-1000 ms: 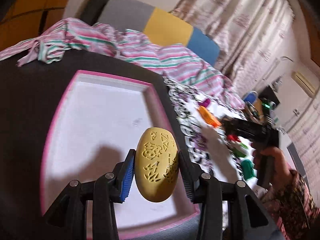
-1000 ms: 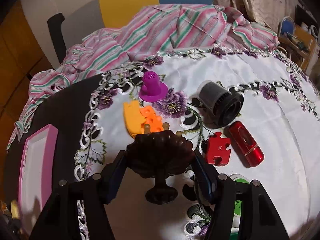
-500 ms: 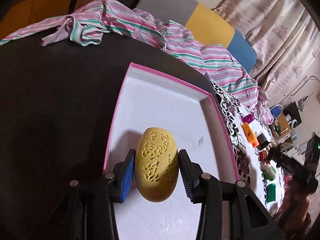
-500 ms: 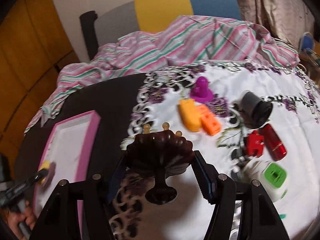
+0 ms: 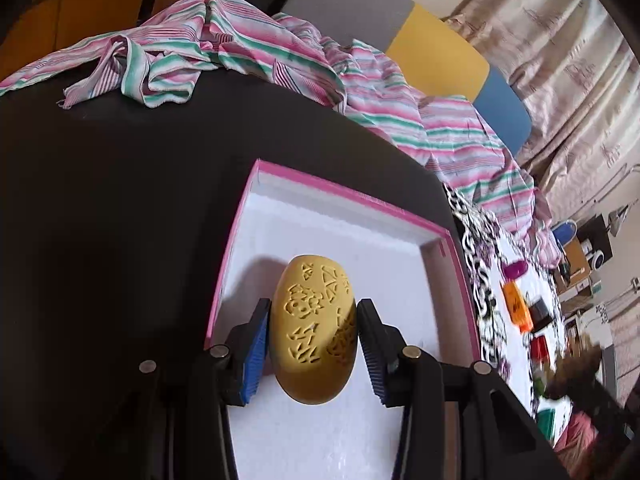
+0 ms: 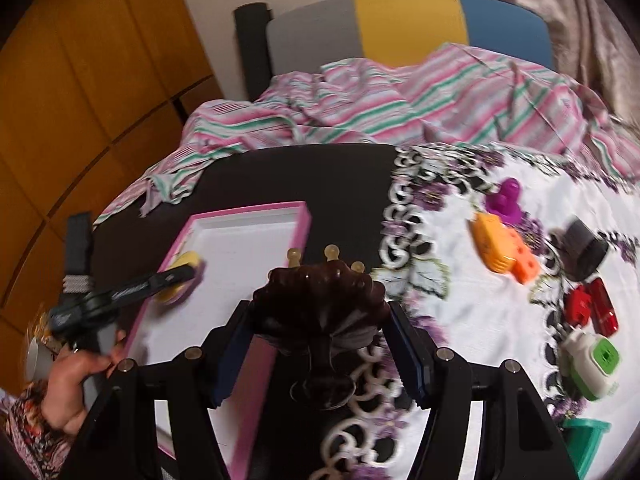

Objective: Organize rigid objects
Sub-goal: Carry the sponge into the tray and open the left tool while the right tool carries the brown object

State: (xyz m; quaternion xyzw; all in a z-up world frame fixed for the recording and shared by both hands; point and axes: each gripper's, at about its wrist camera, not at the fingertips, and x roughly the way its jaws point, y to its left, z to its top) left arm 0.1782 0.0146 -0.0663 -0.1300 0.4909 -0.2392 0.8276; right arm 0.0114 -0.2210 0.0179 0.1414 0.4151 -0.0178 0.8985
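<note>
Over the pink tray (image 5: 338, 192), both grippers have arrived, fingers clamping yellow egg (image 5: 313, 334) and brown clip (image 6: 322, 306)

The left claw (image 5: 313, 336), with the yellow carved egg (image 5: 314, 334) clamped in it, has swung away from the cluttered white cloth and come lower over the pink-rimmed tray (image 5: 352, 196), so the egg now hangs near the tray's rim at about nine o'clock rather than at its middle. The right claw (image 6: 324, 344), carrying the dark brown pedestal ornament (image 6: 324, 312), has lifted off the embroidered cloth (image 6: 452, 312) and travelled toward nine o'clock, until it hovers over the tray's near corner. The toys it left behind now lie off at three o'clock.
</note>
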